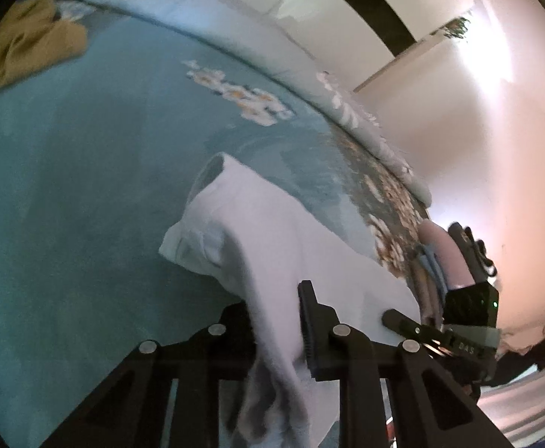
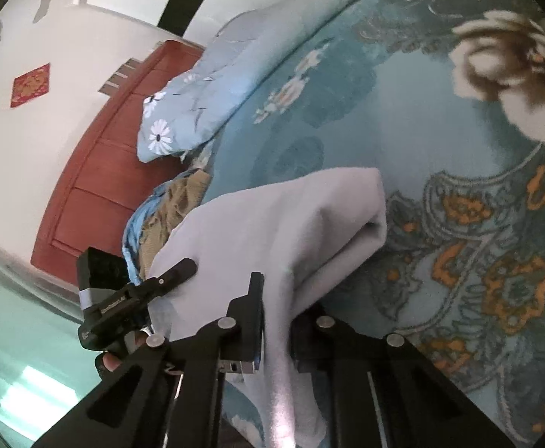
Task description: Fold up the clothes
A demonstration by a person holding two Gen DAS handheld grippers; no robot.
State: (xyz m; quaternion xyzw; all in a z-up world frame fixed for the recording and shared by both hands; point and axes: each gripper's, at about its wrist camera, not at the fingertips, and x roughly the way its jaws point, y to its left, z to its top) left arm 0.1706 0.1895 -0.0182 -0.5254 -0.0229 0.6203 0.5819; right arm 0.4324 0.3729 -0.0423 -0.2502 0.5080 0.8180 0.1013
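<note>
Both tongs are clamped on the same pale garment [image 1: 272, 246]: the left tongs [image 1: 276, 321] pinch a bunched edge that trails down between the fingers, and the right tongs [image 2: 276, 321] grip another part of the cloth, which hangs in a loose fold above the bed [image 1: 85, 186]. The garment is lifted, not lying flat — its free end sags toward the teal bedspread, with one sleeve or hem curling open at the far side.

My worry is the grip itself: each pair holds a gathered wad and not a clean edge, so a layer could slip out as the cloth is stretched, or the fold could land skewed and creased. Uneven pull between the two hands would likely twist it.

Farther out, a tan garment [image 1: 29, 48] lies crumpled near the head of the bed, beside a blue flowered pillow [image 2: 197, 100] — close enough to be caught up if the pale piece is laid down that way. A red wooden cabinet [image 2: 96, 171] stands behind.
</note>
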